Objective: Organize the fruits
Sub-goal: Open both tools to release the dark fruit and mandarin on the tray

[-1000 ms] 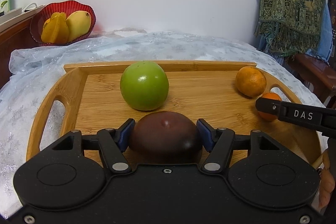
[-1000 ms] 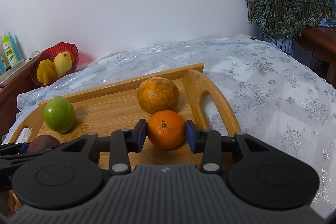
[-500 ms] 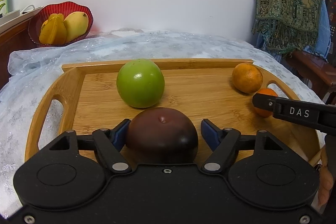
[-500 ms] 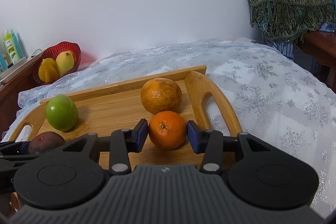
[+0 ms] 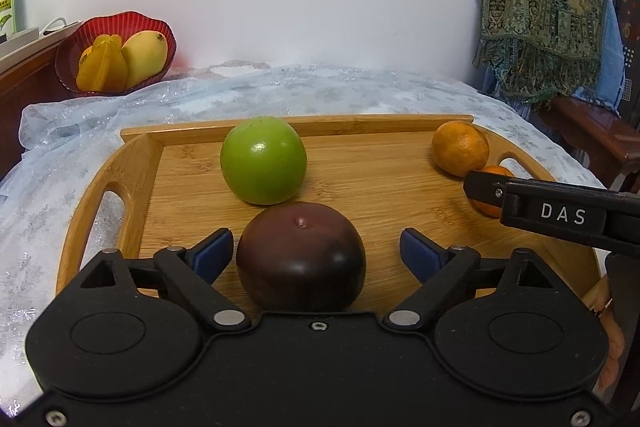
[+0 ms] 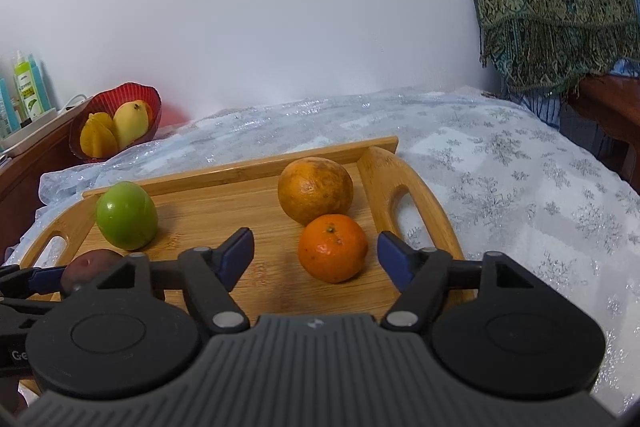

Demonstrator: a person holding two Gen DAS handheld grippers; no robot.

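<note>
Both just let go: left gripper point(image 5: 316, 247) now gapes around the dark plum point(image 5: 301, 255); right gripper point(image 6: 316, 251) wide off the small orange point(image 6: 333, 247); both fruits look placed on the tray point(image 5: 120, 179).

White letters "DAS" on the black side arm of the right tongs point(image 5: 568, 217), seen from the left wrist camera. In the right wrist view, partial white lettering "Ge", cut off at the frame edge, on the black body of the left tongs point(image 6: 18, 355). Green-and-white bottle point(image 6: 28, 89) at far left has label print, too small to read.
</note>
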